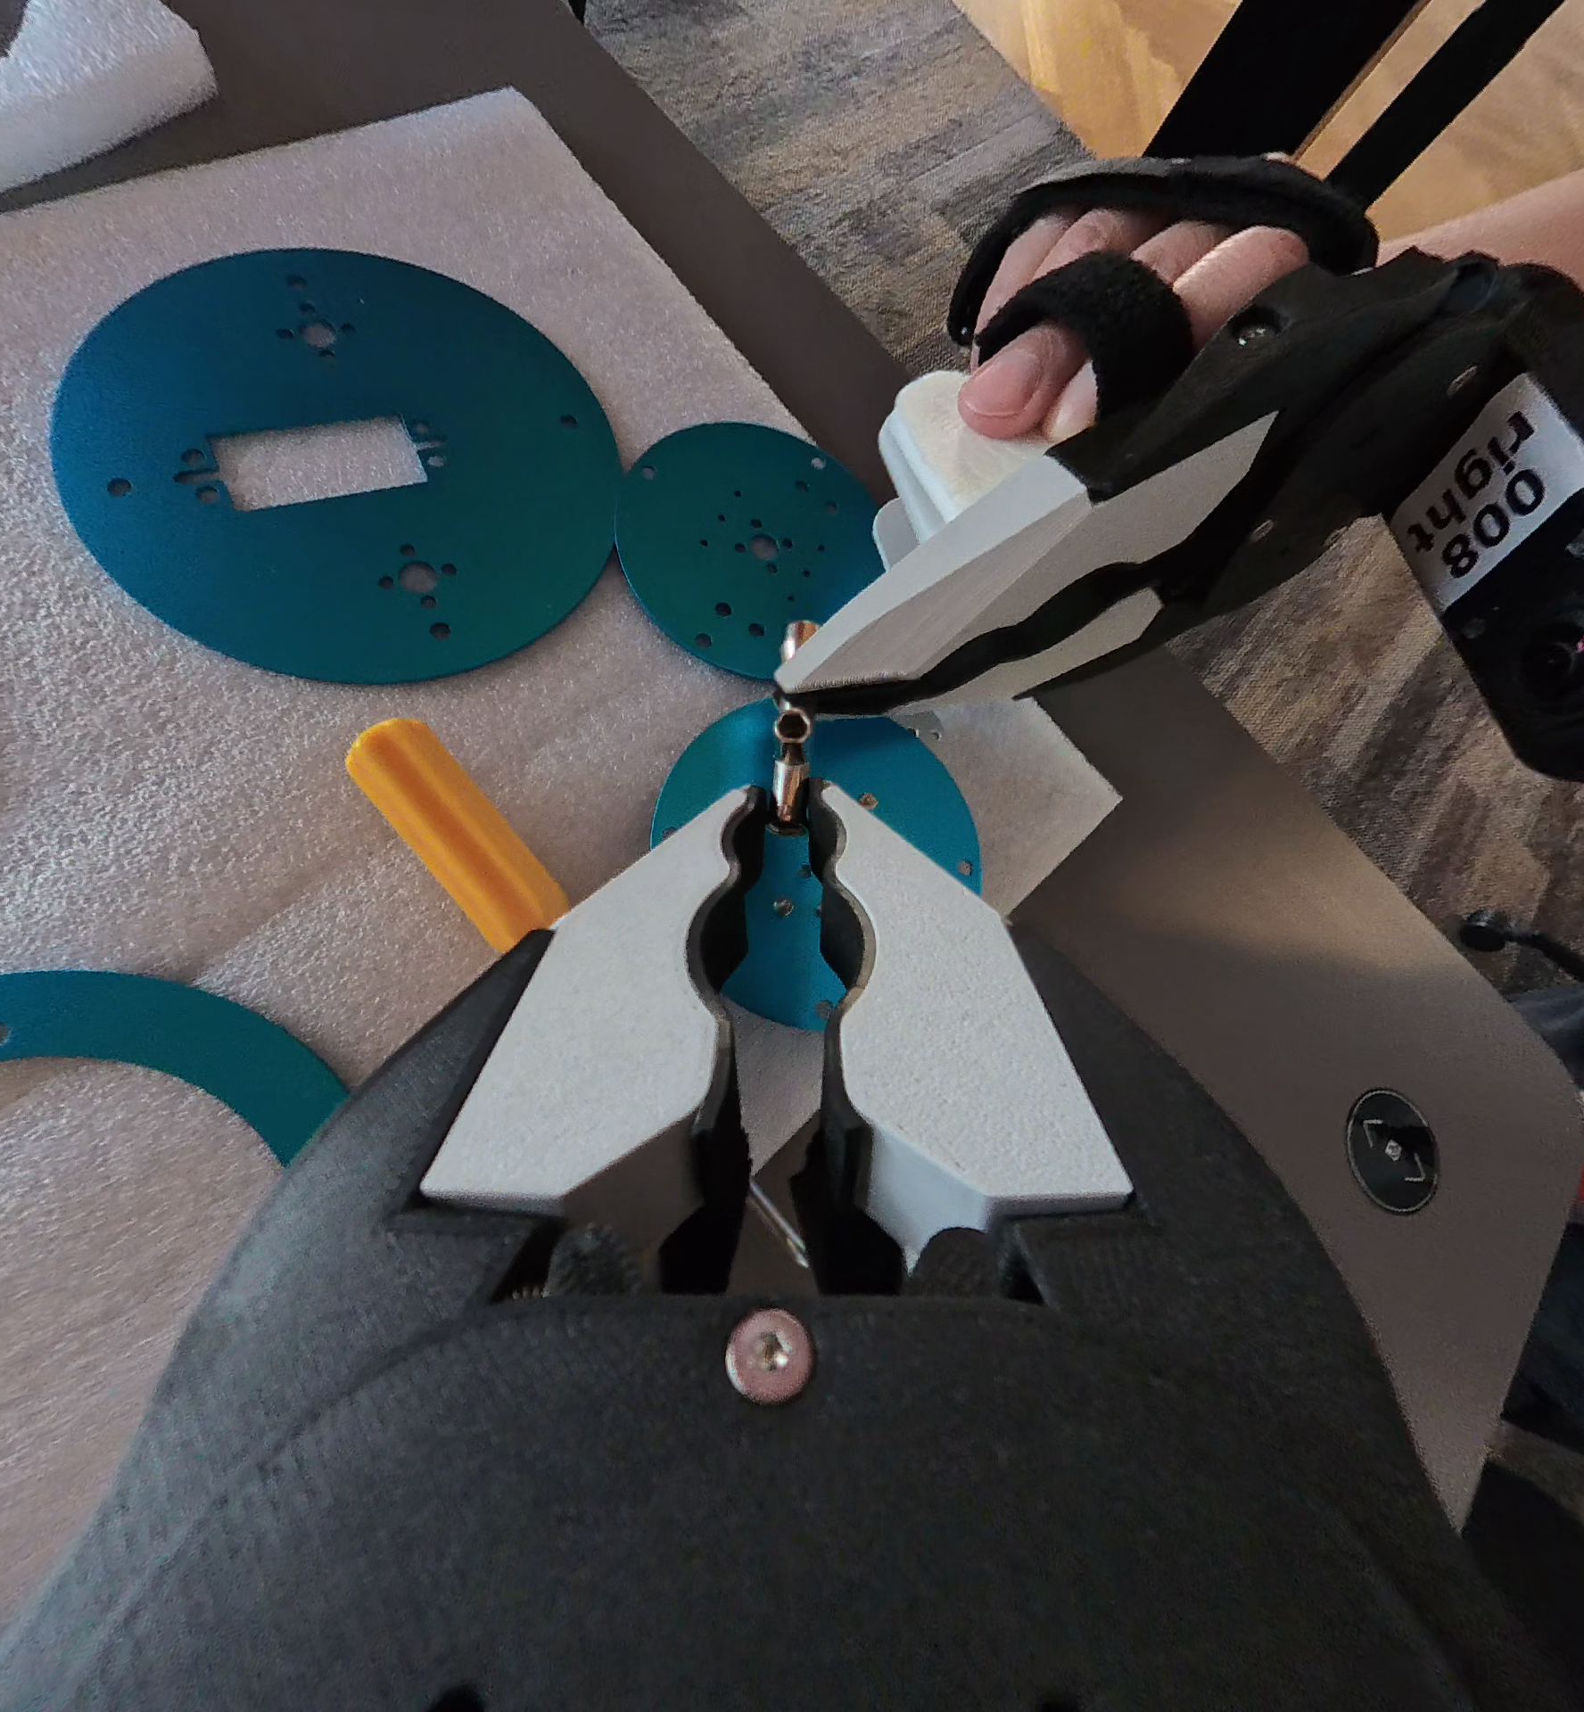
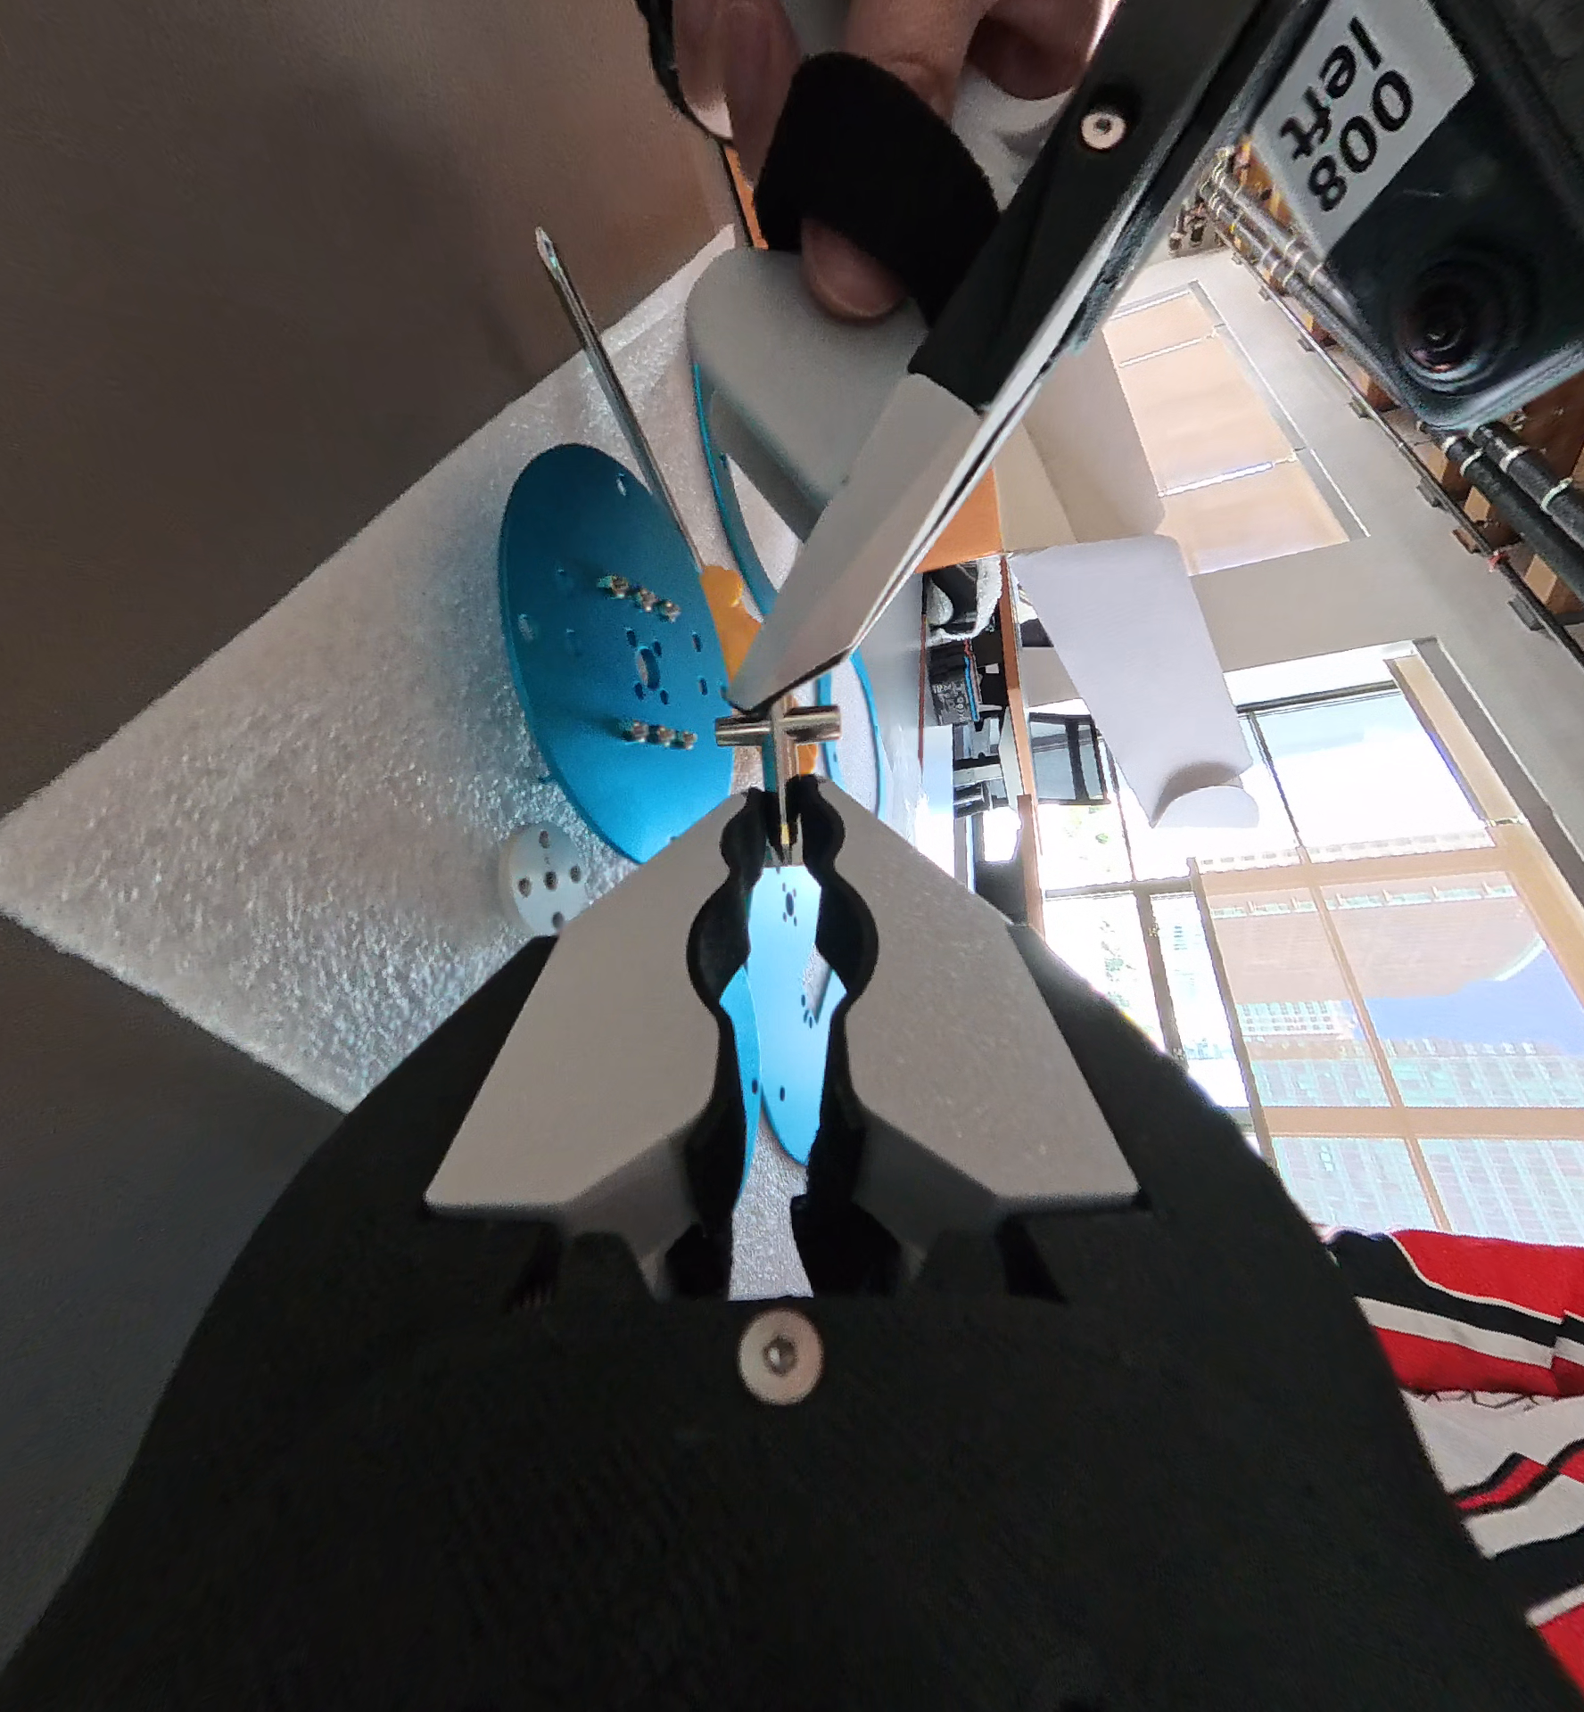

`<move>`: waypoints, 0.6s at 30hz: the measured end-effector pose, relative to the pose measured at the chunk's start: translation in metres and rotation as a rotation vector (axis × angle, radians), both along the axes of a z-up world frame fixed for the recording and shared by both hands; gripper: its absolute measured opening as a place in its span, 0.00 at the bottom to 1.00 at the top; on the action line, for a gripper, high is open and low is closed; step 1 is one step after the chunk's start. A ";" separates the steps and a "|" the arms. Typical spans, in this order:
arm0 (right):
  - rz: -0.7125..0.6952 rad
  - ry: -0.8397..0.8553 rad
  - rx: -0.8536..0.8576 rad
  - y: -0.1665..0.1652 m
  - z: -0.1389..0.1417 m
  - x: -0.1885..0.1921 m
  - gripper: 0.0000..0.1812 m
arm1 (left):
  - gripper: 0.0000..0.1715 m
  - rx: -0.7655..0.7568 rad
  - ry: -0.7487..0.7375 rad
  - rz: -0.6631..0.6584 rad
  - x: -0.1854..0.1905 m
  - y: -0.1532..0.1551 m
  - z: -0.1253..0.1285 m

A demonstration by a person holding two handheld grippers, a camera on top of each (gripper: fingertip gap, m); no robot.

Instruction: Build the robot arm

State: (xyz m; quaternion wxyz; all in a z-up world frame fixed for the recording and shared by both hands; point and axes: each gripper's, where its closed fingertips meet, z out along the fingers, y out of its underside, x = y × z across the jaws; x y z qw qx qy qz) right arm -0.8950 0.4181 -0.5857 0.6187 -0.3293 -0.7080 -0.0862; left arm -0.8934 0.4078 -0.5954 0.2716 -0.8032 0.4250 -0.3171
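My left gripper [image 1: 788, 801] is shut on the near end of a small silver metal standoff [image 1: 790, 774], held in the air above a small blue disc [image 1: 909, 834]. My right gripper [image 2: 784, 792] is shut on a thin metal pin or screw [image 2: 784, 820] that crosses the standoff [image 2: 816, 723] at right angles. In the left wrist view the right gripper [image 1: 784, 693] comes in from the right with its tips at the standoff's middle. In the right wrist view the left gripper [image 2: 747, 699] comes down from above.
On the white foam sheet [image 1: 75, 834] lie a large blue disc with a rectangular cut-out [image 1: 325, 556], a medium blue disc [image 1: 742, 547], a blue ring [image 1: 121, 1028] and a yellow-handled screwdriver [image 1: 455, 834]. A disc with screws [image 2: 603, 648] and a small white round part [image 2: 543, 875] lie nearby. The table edge [image 1: 1233, 926] runs right. Only a small space, under 4 cm, lies between the two pairs of fingers. The yellow-handled screwdriver [image 1: 455, 834] lies around 6 cm away from my left fingertips.
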 end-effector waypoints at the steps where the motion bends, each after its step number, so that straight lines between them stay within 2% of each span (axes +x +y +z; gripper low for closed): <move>1: 0.002 -0.005 0.005 0.000 -0.002 -0.001 0.04 | 0.04 0.006 0.013 -0.004 -0.001 0.000 -0.002; 13: -0.002 -0.059 -0.042 -0.001 -0.009 0.000 0.04 | 0.04 0.067 0.115 -0.062 -0.001 -0.001 -0.010; 18: -0.016 -0.115 -0.281 0.000 -0.013 0.002 0.05 | 0.04 0.091 0.149 -0.088 0.000 -0.001 -0.009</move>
